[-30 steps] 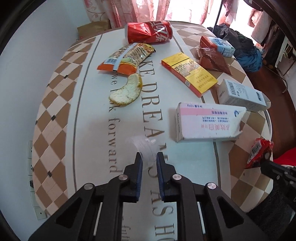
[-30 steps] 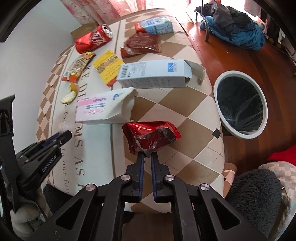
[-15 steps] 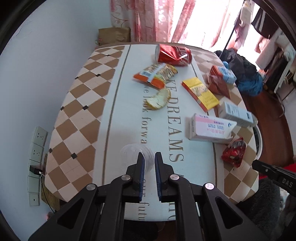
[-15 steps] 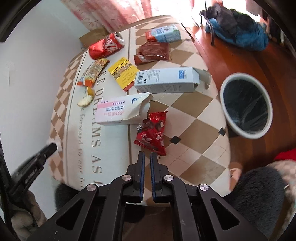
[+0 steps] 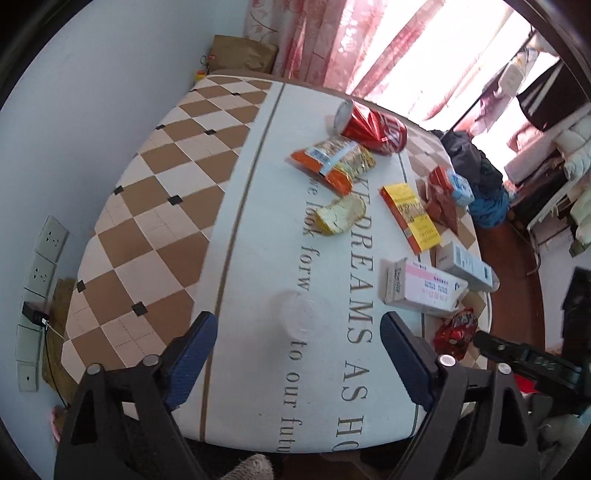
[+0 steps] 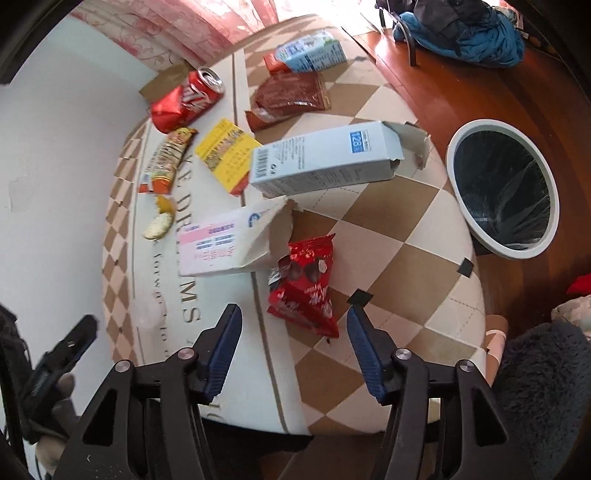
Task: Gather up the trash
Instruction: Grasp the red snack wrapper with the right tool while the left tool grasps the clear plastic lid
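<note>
Litter covers a round table (image 5: 155,206). A clear plastic cup (image 5: 295,314) lies between the spread fingers of my open left gripper (image 5: 297,350), a little beyond them. A red snack wrapper (image 6: 304,284) lies just ahead of my open right gripper (image 6: 293,345). Further off are a pink-and-white box (image 6: 229,243), a blue-and-white carton (image 6: 325,158), a yellow box (image 6: 229,155), a crushed red can (image 6: 184,99), an orange snack bag (image 5: 332,158) and a piece of peel (image 5: 340,219). A white-rimmed bin (image 6: 502,188) with a black liner stands on the floor to the right.
A brown wrapper (image 6: 290,98) and a small blue carton (image 6: 310,55) lie at the table's far side. Clothes (image 6: 465,33) are heaped on the wooden floor beyond. Wall sockets (image 5: 40,273) sit at left. Pink curtains (image 5: 332,48) hang behind the table.
Both grippers opened and pulled back from the table. The clear cup left the left gripper and the red wrapper left the right one; both now lie on the table.
</note>
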The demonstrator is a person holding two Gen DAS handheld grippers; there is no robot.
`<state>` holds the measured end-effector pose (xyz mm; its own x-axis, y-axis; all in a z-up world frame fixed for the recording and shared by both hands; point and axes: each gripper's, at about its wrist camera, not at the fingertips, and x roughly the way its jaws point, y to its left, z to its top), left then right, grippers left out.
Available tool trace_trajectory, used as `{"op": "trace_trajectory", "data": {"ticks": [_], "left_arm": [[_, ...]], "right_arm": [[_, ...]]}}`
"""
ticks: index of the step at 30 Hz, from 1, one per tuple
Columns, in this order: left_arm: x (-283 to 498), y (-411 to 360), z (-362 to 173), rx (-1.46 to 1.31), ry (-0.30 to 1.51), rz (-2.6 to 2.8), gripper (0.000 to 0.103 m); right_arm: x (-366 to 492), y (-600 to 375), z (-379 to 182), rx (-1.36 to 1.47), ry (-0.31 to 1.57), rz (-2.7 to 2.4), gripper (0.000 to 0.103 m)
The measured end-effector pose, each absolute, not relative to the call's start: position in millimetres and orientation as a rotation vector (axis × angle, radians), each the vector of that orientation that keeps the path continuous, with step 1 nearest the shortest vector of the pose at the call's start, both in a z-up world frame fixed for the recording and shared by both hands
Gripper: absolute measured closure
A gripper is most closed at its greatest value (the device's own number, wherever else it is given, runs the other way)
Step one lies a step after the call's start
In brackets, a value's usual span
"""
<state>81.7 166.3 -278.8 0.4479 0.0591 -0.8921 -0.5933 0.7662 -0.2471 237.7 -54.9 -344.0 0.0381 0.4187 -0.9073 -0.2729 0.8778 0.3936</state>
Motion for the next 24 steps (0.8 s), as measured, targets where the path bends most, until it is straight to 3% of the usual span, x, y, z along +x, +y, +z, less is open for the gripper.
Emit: {"op": "trace_trajectory", "data": {"ticks": [4, 5, 6, 11, 21, 22, 24], "left_arm": [[78, 177, -275, -0.552, 1.043, 0.486, 0.013], [77, 180, -274, -0.549, 1.043, 0.493, 0.013], [78, 182, -275, -0.542, 1.046, 0.496, 0.013], [89, 173, -290, -0.482, 1.11, 0.484, 0.013], [123, 153, -341, -0.426, 1.233, 0.44, 0.016], [123, 152, -343, -0.417, 1.232, 0.442, 0.022], [122, 150, -343, -0.404, 1.222, 0.449, 0.065]], "right_arm": [[244, -43, -362, 0.089, 1.447, 0.509, 0.042], [244, -40, -366, 0.08, 1.448, 0.511, 0.047], [244, -37, -370, 0.072, 1.446, 0.514, 0.065], [236, -24, -370, -0.029, 1.377, 0.517, 0.081], [232, -39, -357, -0.025, 1.366, 0.496, 0.082], [232, -40, -356, -0.026, 1.366, 0.492, 0.082], [232, -42, -352, -0.03, 1.36, 0.488, 0.082]]}}
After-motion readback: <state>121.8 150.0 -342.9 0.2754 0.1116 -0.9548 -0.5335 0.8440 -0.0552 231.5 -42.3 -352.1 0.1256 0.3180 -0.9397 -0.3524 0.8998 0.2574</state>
